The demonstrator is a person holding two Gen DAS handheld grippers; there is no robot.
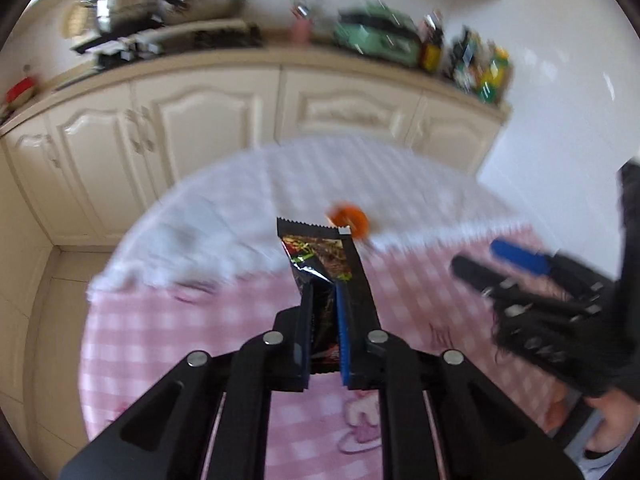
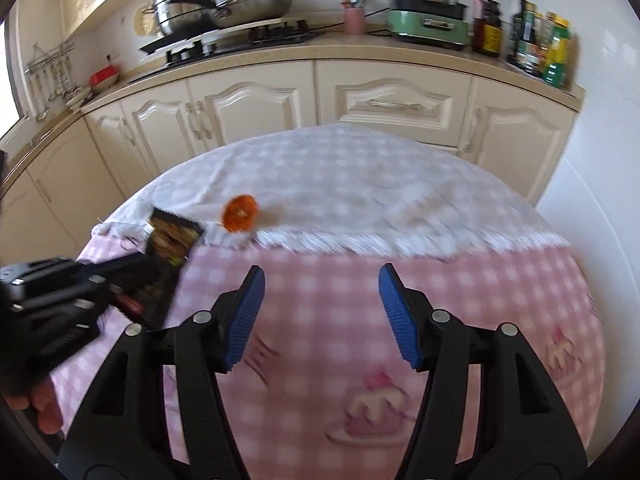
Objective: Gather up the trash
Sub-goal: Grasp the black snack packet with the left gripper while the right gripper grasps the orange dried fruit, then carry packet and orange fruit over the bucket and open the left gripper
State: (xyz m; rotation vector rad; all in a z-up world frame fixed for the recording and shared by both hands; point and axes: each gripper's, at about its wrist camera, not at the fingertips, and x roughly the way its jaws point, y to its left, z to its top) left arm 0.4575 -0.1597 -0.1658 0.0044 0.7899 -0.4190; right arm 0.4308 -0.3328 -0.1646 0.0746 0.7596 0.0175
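My left gripper is shut on a dark snack wrapper, which sticks up and forward from between its blue pads above the table. The right wrist view shows the same wrapper at the left, held in the left gripper. A small orange round piece lies on the white part of the cloth just beyond the wrapper; it also shows as the orange piece. My right gripper stands open over the pink checked cloth with nothing between its fingers. It appears at the right as the right gripper.
A round table carries a pink checked cloth with a white cloth over its far half. Cream cabinets stand behind, with a counter bearing pots, a green cooker and bottles. A person's fingers show at the left edge.
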